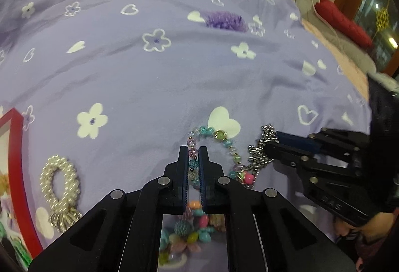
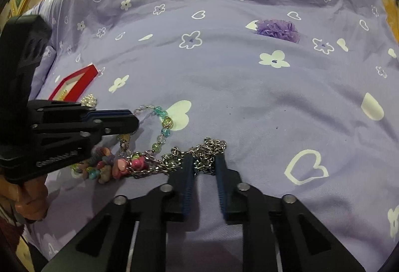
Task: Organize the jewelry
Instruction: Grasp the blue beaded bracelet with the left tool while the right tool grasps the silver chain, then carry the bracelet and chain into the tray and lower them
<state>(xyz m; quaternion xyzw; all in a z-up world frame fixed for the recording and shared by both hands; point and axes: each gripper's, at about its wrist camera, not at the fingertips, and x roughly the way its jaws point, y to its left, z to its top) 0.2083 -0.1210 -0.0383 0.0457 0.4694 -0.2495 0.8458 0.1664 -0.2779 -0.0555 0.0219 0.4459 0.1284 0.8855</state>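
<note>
Both jaws clamped: left gripper on the bead bracelet, right gripper on the silver chain.

Bracelet: pastel glass beads, strand pinched between the left pads, its loop arcing to 1 o'clock of the fingertips over a white heart on the lilac sheet. Chain: bunched between the right pads, trailing toward 9 o'clock into a heap of coloured beads, touching it. Pearl band: at 8 o'clock in the left view, just beside the red box. Purple scrunchie: at 1 o'clock in the right view, well apart from the rest. Grippers near each other, tips not touching.
</note>
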